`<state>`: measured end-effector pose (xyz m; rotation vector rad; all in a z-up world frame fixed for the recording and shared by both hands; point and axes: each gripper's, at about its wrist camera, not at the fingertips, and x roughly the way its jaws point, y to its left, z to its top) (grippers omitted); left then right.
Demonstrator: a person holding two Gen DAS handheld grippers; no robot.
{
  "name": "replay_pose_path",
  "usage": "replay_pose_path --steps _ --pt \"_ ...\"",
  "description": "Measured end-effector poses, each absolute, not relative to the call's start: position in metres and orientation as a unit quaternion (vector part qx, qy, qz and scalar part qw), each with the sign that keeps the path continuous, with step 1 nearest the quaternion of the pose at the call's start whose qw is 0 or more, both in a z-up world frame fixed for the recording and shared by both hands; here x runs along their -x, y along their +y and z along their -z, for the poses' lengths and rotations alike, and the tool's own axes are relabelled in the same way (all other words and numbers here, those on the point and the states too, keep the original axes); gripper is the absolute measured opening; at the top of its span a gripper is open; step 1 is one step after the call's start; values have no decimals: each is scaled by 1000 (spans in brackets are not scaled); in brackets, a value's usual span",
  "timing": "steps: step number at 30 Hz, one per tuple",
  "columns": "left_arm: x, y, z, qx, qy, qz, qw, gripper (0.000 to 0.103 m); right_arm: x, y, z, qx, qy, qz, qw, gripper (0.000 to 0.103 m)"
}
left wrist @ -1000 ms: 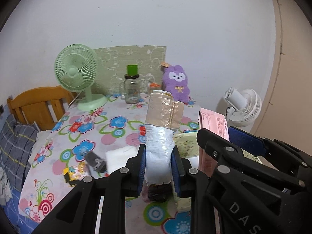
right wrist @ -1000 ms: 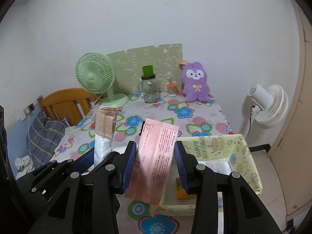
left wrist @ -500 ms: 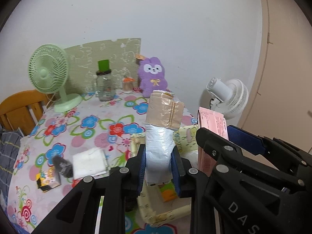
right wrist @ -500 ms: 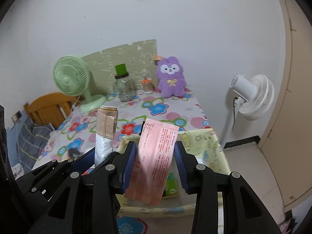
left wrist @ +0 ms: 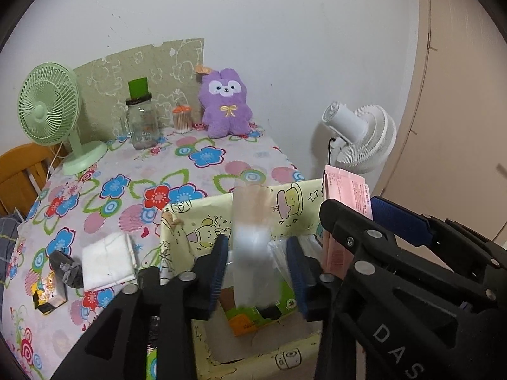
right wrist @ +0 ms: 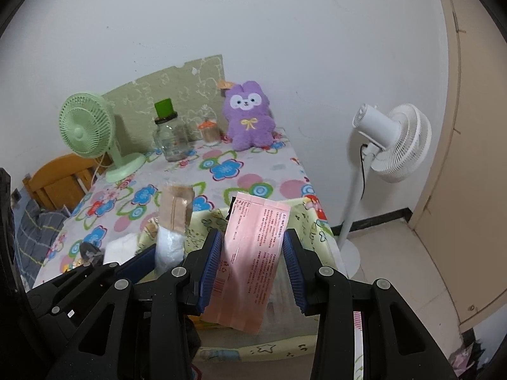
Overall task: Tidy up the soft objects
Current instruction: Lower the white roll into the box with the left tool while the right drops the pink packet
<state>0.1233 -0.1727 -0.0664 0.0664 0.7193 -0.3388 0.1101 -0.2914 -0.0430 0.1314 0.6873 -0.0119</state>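
My left gripper [left wrist: 256, 269] is open over the yellow cartoon-print fabric box [left wrist: 190, 218]. The white roll with a tan taped top [left wrist: 253, 247] is blurred between the spread jaws, apparently loose and dropping into the box; it also shows in the right wrist view [right wrist: 172, 221]. My right gripper [right wrist: 252, 272] is shut on a pink flat packet [right wrist: 253, 253], held above the same box [right wrist: 304, 221]. The packet also shows in the left wrist view [left wrist: 347, 190]. A green and orange package [left wrist: 244, 316] lies inside the box.
The flowered table [left wrist: 190, 164] carries a folded white cloth [left wrist: 107, 261], a dark small object [left wrist: 65, 267], a green desk fan [left wrist: 50, 110], a glass jar [left wrist: 141, 120] and a purple plush rabbit [left wrist: 225, 104]. A white floor fan [right wrist: 389, 145] stands right of the table.
Both grippers have moved right, over the box. My left gripper's jaws have spread, and the white roll has gone from firmly held to blurred and lower between them. The right still holds the pink packet.
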Motion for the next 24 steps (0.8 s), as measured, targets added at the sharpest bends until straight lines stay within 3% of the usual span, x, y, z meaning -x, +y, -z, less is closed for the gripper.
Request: replay_pose_path --steps 2,13,24 --pt "-127 -176 70 -44 359 162 918 63 -113 -293 47 -66 339 9 939 43" --pt "-143 -177 84 -66 397 146 904 74 -132 -295 67 -82 360 -1 929 43" --pt "-150 -176 85 -59 403 149 901 78 -144 -296 74 -101 369 -15 924 46"
